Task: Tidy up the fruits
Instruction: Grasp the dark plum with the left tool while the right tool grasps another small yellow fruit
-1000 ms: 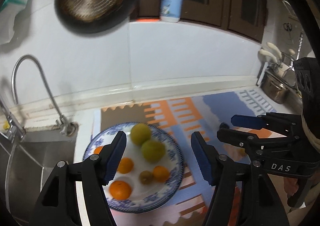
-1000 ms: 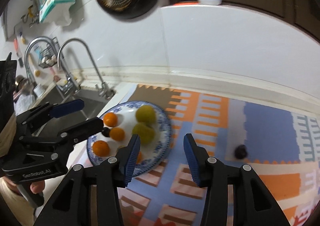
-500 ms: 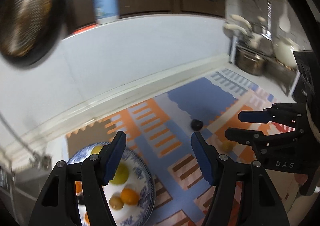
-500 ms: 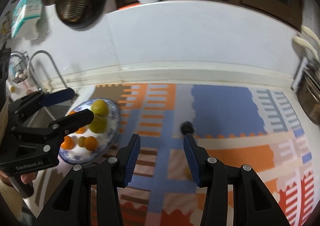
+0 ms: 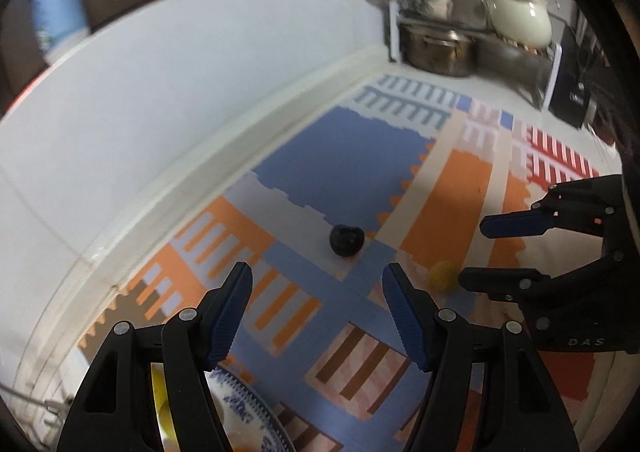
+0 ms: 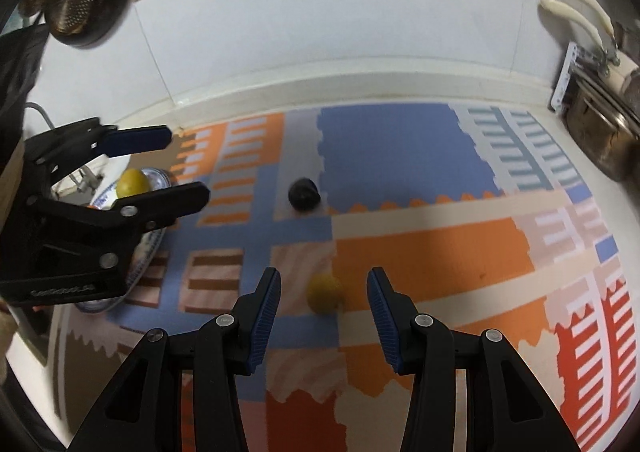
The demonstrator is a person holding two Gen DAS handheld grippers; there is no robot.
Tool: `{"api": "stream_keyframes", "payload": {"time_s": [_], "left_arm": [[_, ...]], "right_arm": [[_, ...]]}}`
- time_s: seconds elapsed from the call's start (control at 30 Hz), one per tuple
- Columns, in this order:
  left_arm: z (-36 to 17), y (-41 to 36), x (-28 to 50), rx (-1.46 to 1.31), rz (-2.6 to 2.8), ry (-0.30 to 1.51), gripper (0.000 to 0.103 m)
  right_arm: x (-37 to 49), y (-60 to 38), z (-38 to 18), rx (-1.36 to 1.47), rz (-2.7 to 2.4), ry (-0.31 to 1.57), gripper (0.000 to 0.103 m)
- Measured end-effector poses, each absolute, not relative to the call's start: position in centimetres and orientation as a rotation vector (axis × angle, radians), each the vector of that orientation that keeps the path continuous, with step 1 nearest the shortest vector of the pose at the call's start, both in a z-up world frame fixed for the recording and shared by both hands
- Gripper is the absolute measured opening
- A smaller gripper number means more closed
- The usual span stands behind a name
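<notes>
Fruits left loose on the patterned mat: a small yellow fruit (image 6: 325,293), blurred, perhaps a kumquat, lies nearest, between the released right gripper (image 6: 323,315) fingers. Centre on it and close gently so it doesn't roll. Farther off sits a dark plum (image 6: 304,193); the left gripper (image 5: 316,312), also released, faces it.

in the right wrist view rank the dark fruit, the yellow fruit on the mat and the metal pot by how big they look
1. metal pot, largest, though cut off at the frame edge.
2. yellow fruit and dark fruit: about alike. The yellow one sits nearer the camera, so I won't rank them.
</notes>
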State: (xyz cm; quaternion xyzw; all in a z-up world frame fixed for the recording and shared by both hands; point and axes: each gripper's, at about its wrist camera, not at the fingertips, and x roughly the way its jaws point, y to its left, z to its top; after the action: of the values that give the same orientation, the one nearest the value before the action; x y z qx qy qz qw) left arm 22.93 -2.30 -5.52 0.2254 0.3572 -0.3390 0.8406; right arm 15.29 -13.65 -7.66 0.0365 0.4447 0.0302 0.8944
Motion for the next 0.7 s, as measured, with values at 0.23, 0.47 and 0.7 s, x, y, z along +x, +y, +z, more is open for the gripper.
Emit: {"api": "stream_keyframes", "payload": {"time_s": [0.23,0.47,0.7], "left_arm": [[-7.6,-3.9,25.1,0.481,-0.777,0.819,0.066],[-9.4,-6.7,26.1,0.502,-0.799,0.843,0.066],[-11.2,-8.3,27.6,0.489,-0.794,0.904,0.063]], "right_arm": [[15.9,-14.0,-10.0,0.12,0.078,0.991,0.046],[16.3,-14.2,-11.0,0.145,0.09,0.995,0.04],[17.1,-14.1,-12.0,0.163,0.105,1.009,0.033]]}}
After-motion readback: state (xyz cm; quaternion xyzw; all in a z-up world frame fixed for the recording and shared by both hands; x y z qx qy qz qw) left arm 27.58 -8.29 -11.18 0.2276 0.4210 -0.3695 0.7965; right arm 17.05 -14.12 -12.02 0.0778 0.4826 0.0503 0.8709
